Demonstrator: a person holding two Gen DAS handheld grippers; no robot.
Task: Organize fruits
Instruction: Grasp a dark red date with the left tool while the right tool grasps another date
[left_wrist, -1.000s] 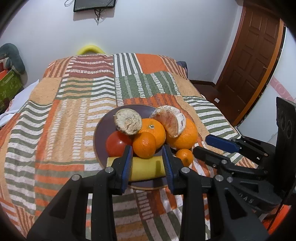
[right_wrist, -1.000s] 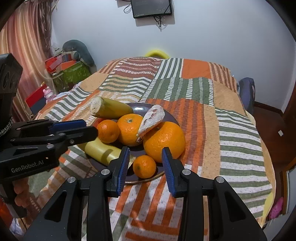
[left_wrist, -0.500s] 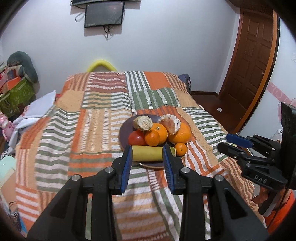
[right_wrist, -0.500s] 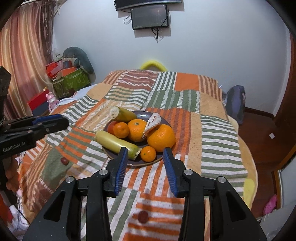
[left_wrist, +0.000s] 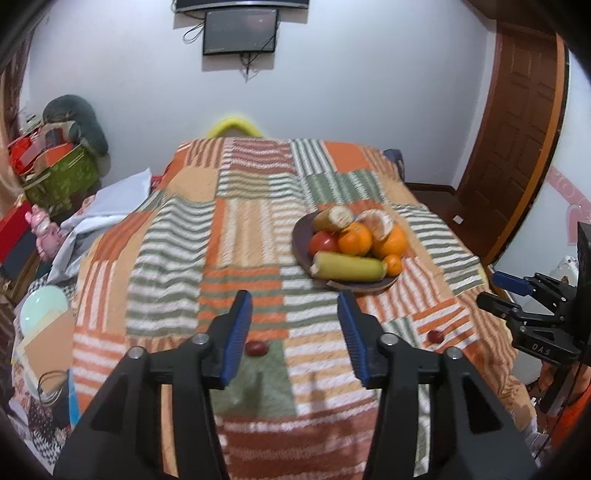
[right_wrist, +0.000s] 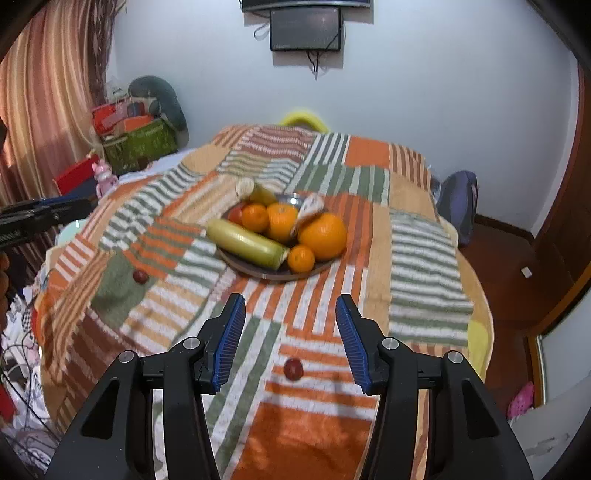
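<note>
A dark plate (left_wrist: 301, 236) (right_wrist: 255, 271) on the striped bedspread holds oranges (left_wrist: 354, 240) (right_wrist: 323, 236), a tomato (left_wrist: 323, 242), a peeled orange piece (left_wrist: 376, 221) and two yellow-green bananas (left_wrist: 347, 266) (right_wrist: 245, 243). Two small red fruits lie loose on the bedspread near the front: one (left_wrist: 255, 348) (right_wrist: 140, 276) by the left gripper, one (left_wrist: 435, 336) (right_wrist: 293, 369) under the right gripper. My left gripper (left_wrist: 293, 334) hangs well back from the plate, its jaws opening with nothing between them. The right gripper (right_wrist: 290, 338) (left_wrist: 517, 299) is likewise back from the plate, jaws opening and empty.
The bed's near edge falls away below both grippers. Boxes, a green basket (left_wrist: 61, 181) and a pink toy (left_wrist: 44, 236) crowd the floor at left. A wooden door (left_wrist: 517, 129) stands at right, a bag (right_wrist: 456, 201) beside the bed. A screen (left_wrist: 240, 35) hangs on the far wall.
Both grippers have drawn back and up from the plate, so the fruits look smaller. Both pairs of jaws have spread wider. The loose red fruits have come into view.
</note>
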